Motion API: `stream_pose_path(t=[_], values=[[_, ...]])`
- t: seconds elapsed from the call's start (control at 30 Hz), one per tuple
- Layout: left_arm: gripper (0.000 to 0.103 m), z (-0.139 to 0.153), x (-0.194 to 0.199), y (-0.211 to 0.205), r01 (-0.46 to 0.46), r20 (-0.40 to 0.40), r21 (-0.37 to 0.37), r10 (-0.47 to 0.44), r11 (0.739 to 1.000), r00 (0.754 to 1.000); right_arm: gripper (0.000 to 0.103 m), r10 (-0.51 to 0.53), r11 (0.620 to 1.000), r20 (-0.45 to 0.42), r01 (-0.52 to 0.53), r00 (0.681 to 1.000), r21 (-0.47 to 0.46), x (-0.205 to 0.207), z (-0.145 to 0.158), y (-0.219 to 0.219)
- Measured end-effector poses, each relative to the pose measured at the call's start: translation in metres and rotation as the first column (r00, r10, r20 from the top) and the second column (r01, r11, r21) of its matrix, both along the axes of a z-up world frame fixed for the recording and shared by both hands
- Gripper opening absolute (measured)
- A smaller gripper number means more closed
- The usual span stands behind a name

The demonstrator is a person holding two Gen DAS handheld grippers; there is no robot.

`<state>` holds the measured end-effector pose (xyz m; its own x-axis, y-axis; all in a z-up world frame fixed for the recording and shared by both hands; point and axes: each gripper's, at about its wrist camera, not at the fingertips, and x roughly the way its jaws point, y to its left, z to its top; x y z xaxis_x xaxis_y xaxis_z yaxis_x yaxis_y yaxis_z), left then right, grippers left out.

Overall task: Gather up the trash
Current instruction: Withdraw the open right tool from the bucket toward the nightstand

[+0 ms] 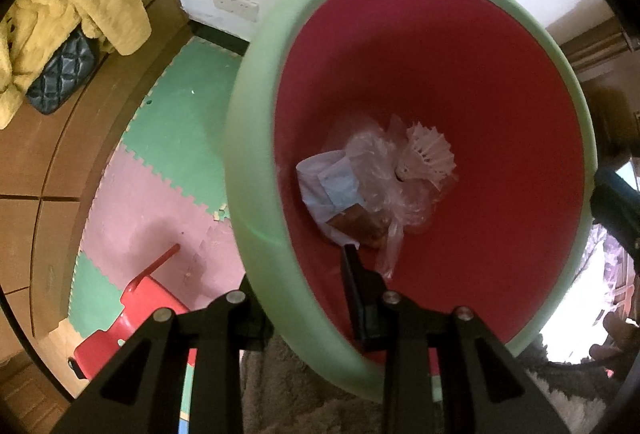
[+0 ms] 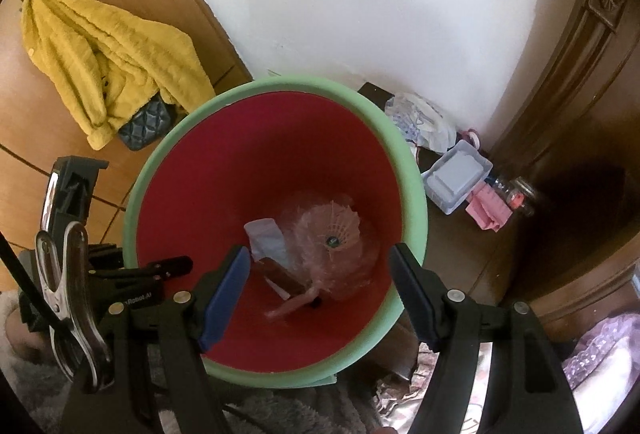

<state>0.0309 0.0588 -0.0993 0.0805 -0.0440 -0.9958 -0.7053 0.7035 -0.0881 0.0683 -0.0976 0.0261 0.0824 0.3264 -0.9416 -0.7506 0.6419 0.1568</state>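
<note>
A trash bin with a green rim (image 1: 256, 138) and red inside fills the left wrist view; it also shows in the right wrist view (image 2: 412, 170). My left gripper (image 1: 304, 274) is shut on the bin's rim, one finger inside (image 1: 356, 282), one outside. At the bin's bottom lie a white shuttlecock (image 1: 430, 150), crumpled clear plastic (image 1: 372, 162), a white-blue wrapper (image 1: 328, 186) and a brown piece (image 1: 360, 224). My right gripper (image 2: 320, 274) is open and empty above the bin's mouth, over the shuttlecock (image 2: 340, 226).
A yellow jacket (image 2: 104, 54) and a dark quilted bag (image 2: 146, 124) lie on a wooden surface to the left. A red stool (image 1: 132, 318) stands on foam floor tiles (image 1: 176, 130). A blue-grey tray (image 2: 458, 174), pink cloth (image 2: 488, 212) and a jar (image 2: 516, 192) sit by a wooden cabinet (image 2: 580, 94).
</note>
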Motion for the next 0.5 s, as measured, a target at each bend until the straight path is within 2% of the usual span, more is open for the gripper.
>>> stream_pose_path(t=[0.33, 0.4, 0.5], values=[[0.030, -0.005, 0.006, -0.003, -0.017, -0.017, -0.004, 0.017, 1.000, 1.000, 0.074, -0.040, 0.999, 0.065, 0.038, 0.997, 0.037, 0.008, 0.019, -0.020], [0.030, -0.006, 0.006, -0.003, -0.021, -0.019, -0.005, 0.021, 1.000, 1.000, 0.074, -0.060, 0.998, 0.038, 0.059, 0.997, 0.026, 0.009, 0.017, -0.024], [0.030, -0.007, 0.006, -0.002, -0.029, -0.021, -0.005, 0.029, 1.000, 0.999, 0.074, -0.105, 0.994, -0.048, 0.106, 0.993, 0.017, 0.014, 0.008, -0.034]])
